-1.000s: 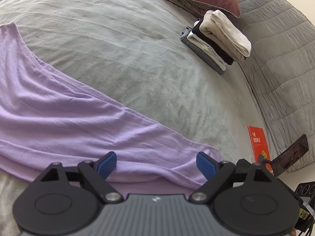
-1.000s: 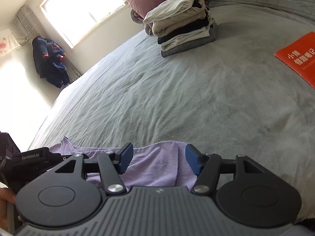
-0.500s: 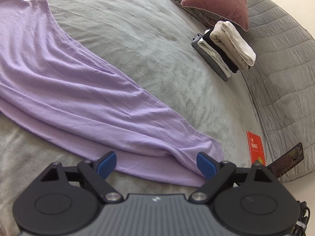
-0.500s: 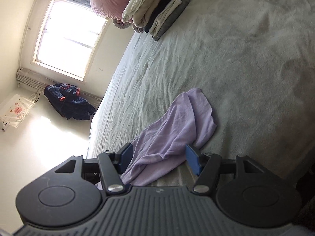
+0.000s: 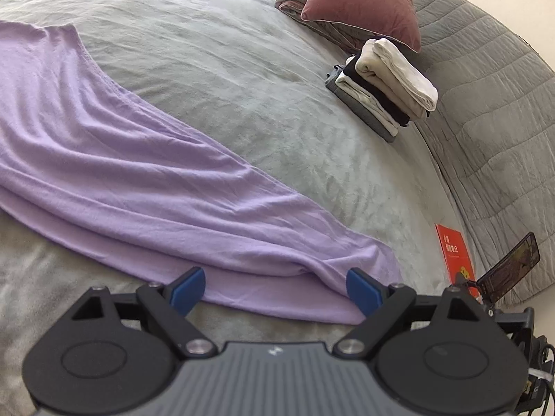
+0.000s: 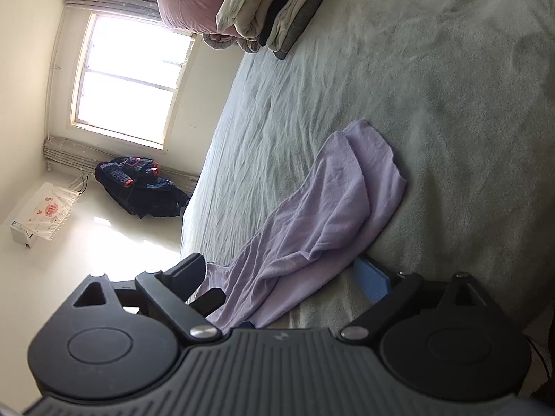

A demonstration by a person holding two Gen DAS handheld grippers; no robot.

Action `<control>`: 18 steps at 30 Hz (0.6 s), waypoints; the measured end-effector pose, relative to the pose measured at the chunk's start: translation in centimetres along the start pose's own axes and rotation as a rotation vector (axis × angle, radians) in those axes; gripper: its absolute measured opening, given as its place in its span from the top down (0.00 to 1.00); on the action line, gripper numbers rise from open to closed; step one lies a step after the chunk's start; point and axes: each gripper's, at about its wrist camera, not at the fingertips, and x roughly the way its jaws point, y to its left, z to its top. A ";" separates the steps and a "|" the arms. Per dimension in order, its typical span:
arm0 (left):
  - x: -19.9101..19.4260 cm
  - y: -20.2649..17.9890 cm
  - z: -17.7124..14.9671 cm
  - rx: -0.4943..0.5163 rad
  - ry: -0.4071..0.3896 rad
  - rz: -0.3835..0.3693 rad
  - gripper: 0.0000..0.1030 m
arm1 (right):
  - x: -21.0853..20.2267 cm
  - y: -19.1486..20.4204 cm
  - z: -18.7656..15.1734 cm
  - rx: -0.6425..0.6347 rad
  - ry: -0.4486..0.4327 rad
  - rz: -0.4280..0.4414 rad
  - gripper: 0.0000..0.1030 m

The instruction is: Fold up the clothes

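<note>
A lilac garment (image 5: 145, 173) lies spread across the grey bed (image 5: 242, 69), its creased near edge running between the fingers of my left gripper (image 5: 275, 289). That gripper is open, just above the cloth and not pinching it. In the right wrist view, which is rolled onto its side, a narrow end of the same garment (image 6: 340, 208) lies on the bed and trails back between the jaws of my right gripper (image 6: 281, 277). Those jaws are opening and stand wide, with cloth lying loose between them and neither pad pressing on it.
A stack of folded clothes (image 5: 385, 83) sits near a pink cushion (image 5: 364, 3) and a grey quilt (image 5: 485, 86). A red booklet (image 5: 454, 253) and a phone on a stand (image 5: 510, 267) are at the bed's right edge. Beyond the bed, a dark jacket (image 6: 138, 187) lies below a window (image 6: 128, 79).
The right gripper has rolled sideways and sunk toward the bed, and its jaws have spread wide around the lilac end. The left gripper drew back slightly, showing more of the garment.
</note>
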 end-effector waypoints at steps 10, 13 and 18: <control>-0.6 -1.0 -0.9 0.423 -0.021 0.134 0.02 | -0.8 1.9 -1.1 -0.136 -0.045 -0.103 0.00; -0.7 -0.9 -1.0 0.475 -0.008 0.144 0.02 | -1.4 3.3 -1.9 -0.322 -0.073 -0.193 0.00; -1.1 -1.1 -0.9 0.554 -0.037 0.139 0.02 | -1.3 5.6 -3.9 -0.731 -0.125 -0.382 0.00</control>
